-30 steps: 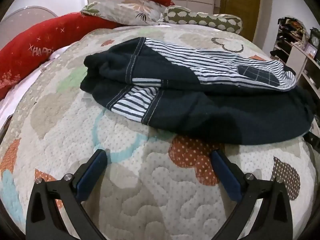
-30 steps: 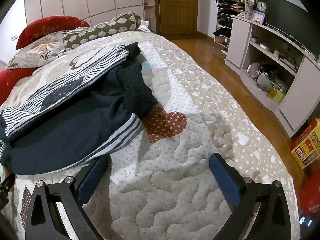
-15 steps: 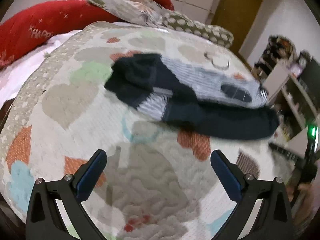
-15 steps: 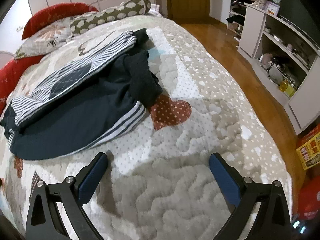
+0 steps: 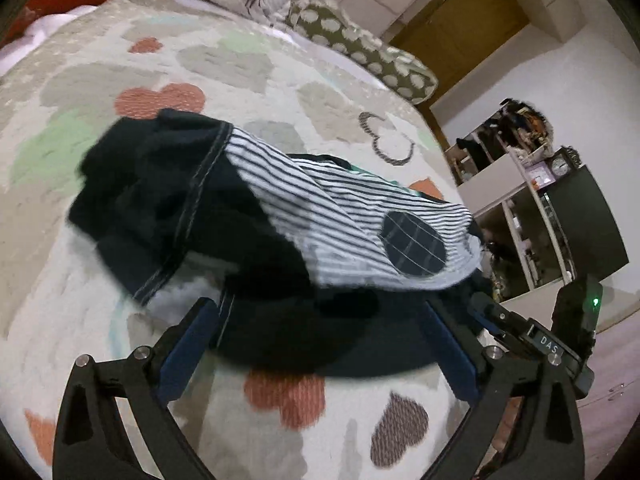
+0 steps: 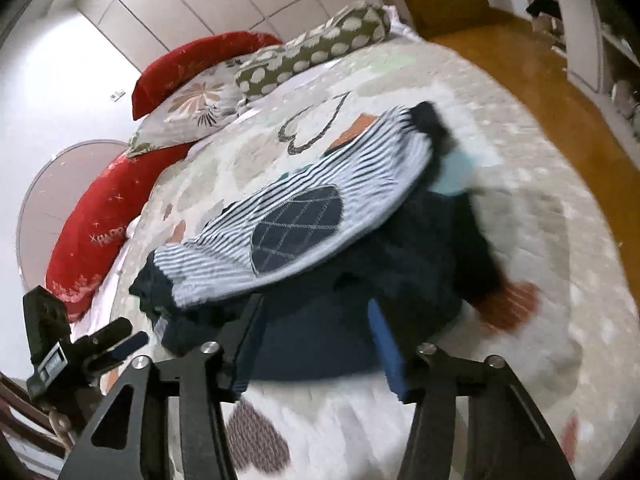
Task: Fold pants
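Observation:
The pants (image 5: 256,240), dark navy with a black-and-white striped panel and a checked oval patch, lie folded in a bundle on the quilted bedspread (image 5: 120,60). They also show in the right wrist view (image 6: 320,248). My left gripper (image 5: 320,344) is open, its fingers straddling the bundle's near dark edge. My right gripper (image 6: 316,340) is open, narrower, with its fingers at the near dark edge of the pants. The right gripper also shows at the lower right of the left wrist view (image 5: 532,336), and the left gripper at the lower left of the right wrist view (image 6: 100,344).
Red cushions (image 6: 100,224), a floral pillow (image 6: 192,112) and a spotted bolster (image 6: 308,52) lie at the head of the bed. White shelving (image 5: 532,208) and a dark screen (image 5: 592,232) stand to the right. A wooden floor (image 6: 520,40) runs beside the bed.
Both grippers swung back in toward the pants and tilted, from a pulled-back view to the bundle's near edge. The right gripper's jaws have narrowed. The pants lie as before.

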Tool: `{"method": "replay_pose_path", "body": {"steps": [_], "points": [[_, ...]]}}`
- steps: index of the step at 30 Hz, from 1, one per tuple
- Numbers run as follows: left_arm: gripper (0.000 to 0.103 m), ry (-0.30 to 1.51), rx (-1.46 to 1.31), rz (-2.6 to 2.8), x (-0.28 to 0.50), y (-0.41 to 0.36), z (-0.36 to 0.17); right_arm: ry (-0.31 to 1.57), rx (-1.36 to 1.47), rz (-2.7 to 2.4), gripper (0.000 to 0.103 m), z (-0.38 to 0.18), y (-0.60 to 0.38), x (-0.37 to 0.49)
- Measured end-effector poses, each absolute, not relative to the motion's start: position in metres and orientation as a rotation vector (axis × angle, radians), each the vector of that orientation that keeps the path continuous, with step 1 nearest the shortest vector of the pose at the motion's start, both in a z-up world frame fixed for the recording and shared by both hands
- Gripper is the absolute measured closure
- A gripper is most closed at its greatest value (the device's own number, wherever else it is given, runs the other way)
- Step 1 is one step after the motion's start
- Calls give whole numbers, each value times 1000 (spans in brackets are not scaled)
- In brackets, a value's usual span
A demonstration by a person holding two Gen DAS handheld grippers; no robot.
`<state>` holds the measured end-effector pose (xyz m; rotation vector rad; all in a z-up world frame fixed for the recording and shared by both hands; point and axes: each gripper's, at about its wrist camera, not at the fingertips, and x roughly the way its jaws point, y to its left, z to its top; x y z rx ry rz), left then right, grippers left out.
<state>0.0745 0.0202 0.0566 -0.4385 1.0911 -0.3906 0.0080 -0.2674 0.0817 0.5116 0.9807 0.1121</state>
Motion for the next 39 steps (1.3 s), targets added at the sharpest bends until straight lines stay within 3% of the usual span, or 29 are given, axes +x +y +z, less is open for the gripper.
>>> {"method": "replay_pose_path", "body": {"steps": [2, 5, 6, 7, 8, 9, 11, 18, 27, 29, 30, 33, 35, 36, 39], "points": [[4, 1129, -465, -391, 91, 16, 48, 1018, 539, 110, 52, 68, -261, 28], [29, 1172, -486, -350, 111, 15, 40, 1056, 587, 83, 53, 54, -261, 46], [54, 1180, -477, -323, 116, 15, 39, 1061, 595, 67, 56, 50, -259, 52], [84, 1188, -469, -314, 121, 21, 37, 1064, 594, 53, 66, 48, -260, 58], [92, 1205, -481, -315, 125, 28, 33, 1065, 593, 43, 84, 46, -260, 60], [94, 1208, -523, -334, 126, 33, 32, 1064, 605, 42, 92, 45, -262, 63], [94, 1182, -565, -345, 120, 42, 37, 1045, 646, 59, 97, 49, -266, 64], [94, 1087, -530, -365, 108, 53, 73, 943, 505, 126, 98, 96, -247, 47], [94, 1060, -471, -266, 218, 55, 92, 936, 366, 124, 98, 127, -231, 120], [90, 1067, -437, -225, 245, 55, 88, 949, 333, 101, 98, 122, -225, 152], [83, 1070, -433, -206, 256, 55, 86, 951, 322, 83, 98, 117, -223, 167], [61, 1085, -500, -236, 274, 64, 84, 982, 308, 15, 86, 100, -225, 207], [50, 1051, -547, -305, 271, 71, 93, 1005, 298, -27, 70, 91, -229, 226], [41, 1038, -547, -320, 267, 74, 97, 1005, 297, -31, 66, 90, -232, 228], [35, 999, -552, -338, 243, 85, 114, 963, 311, -37, 42, 97, -246, 221]]}}
